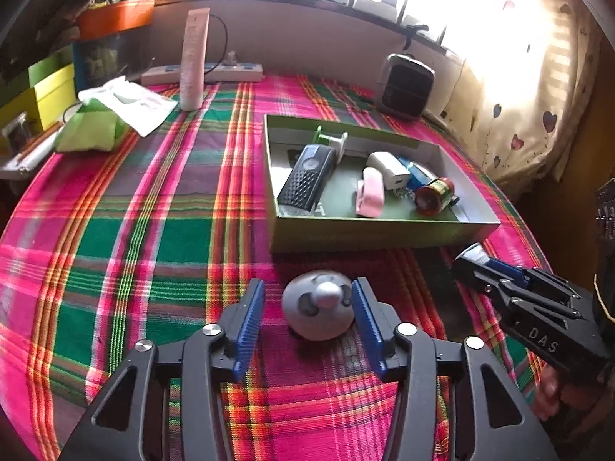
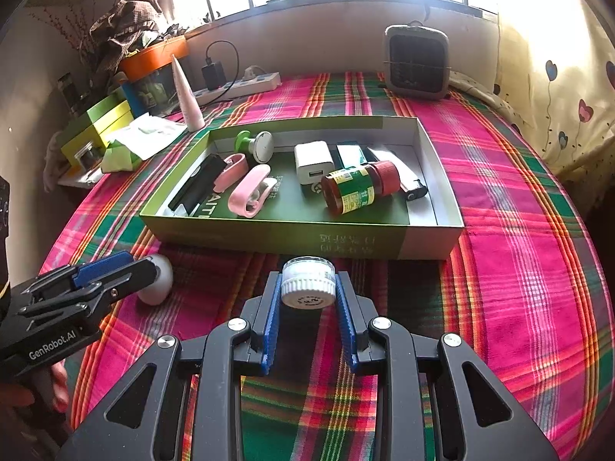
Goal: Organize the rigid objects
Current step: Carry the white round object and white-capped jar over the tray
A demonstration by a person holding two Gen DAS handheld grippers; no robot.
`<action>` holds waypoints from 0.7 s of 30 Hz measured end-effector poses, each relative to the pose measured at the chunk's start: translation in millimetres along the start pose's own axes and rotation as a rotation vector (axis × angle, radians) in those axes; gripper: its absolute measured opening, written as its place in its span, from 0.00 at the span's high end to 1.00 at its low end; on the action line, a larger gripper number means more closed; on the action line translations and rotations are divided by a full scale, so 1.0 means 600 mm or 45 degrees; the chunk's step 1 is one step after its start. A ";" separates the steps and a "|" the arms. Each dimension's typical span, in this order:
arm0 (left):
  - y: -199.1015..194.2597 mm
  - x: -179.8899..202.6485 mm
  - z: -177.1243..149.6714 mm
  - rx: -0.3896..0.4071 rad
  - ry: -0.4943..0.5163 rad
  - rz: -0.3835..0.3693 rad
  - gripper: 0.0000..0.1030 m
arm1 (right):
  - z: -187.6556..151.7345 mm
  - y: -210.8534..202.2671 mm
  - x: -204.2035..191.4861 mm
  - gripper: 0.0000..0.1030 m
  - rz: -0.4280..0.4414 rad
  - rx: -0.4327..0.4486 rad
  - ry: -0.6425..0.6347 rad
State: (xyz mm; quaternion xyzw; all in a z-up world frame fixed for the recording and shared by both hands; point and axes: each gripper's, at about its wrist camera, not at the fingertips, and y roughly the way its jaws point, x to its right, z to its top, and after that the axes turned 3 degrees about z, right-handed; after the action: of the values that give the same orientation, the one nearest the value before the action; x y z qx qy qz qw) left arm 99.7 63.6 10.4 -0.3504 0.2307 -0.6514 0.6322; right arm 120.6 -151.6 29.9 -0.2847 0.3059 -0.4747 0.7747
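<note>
Left gripper (image 1: 307, 307): jaws wide, straddling grey knob (image 1: 318, 305), no grip; centre pads first. Right gripper (image 2: 307, 292): clamped on white-capped jar (image 2: 307, 282); lift clear into box (image 2: 292, 236).

Low in the middle of my left view a grey domed knob (image 1: 318, 304) sits on the plaid cloth, its round boss facing up. Low in the middle of my right view a small clear jar (image 2: 308, 282) with a white ribbed cap points its cap toward me. Above both lies the green open box (image 2: 276, 236), with a red-capped brown bottle (image 2: 355, 188) lying on its side and pink clips (image 2: 250, 191).
</note>
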 end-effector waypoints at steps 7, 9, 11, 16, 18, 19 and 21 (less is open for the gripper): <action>0.014 0.004 0.000 -0.027 0.000 -0.016 0.54 | 0.000 0.002 0.001 0.72 0.002 -0.005 0.003; 0.016 0.003 0.002 -0.026 -0.008 -0.019 0.54 | 0.000 0.002 0.001 0.72 0.002 -0.007 0.001; 0.017 0.005 0.002 -0.022 -0.007 -0.015 0.54 | 0.000 0.003 0.002 0.72 0.002 -0.009 0.001; 0.018 0.007 0.002 -0.018 -0.003 -0.013 0.64 | 0.001 0.004 0.002 0.72 0.002 -0.010 0.000; 0.019 0.006 0.003 -0.023 -0.014 -0.031 0.65 | 0.001 0.004 0.002 0.72 0.002 -0.010 0.000; 0.019 0.006 0.003 -0.021 -0.011 -0.029 0.65 | 0.001 0.003 0.002 0.72 0.002 -0.010 0.000; 0.019 0.005 0.003 -0.020 -0.013 -0.031 0.66 | 0.001 0.003 0.002 0.72 0.002 -0.010 0.000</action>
State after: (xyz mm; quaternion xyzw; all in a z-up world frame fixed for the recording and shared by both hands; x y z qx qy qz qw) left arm 108.8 59.6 4.0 -0.3615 0.2282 -0.6554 0.6227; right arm 122.4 -151.7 28.6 -0.2875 0.3080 -0.4729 0.7738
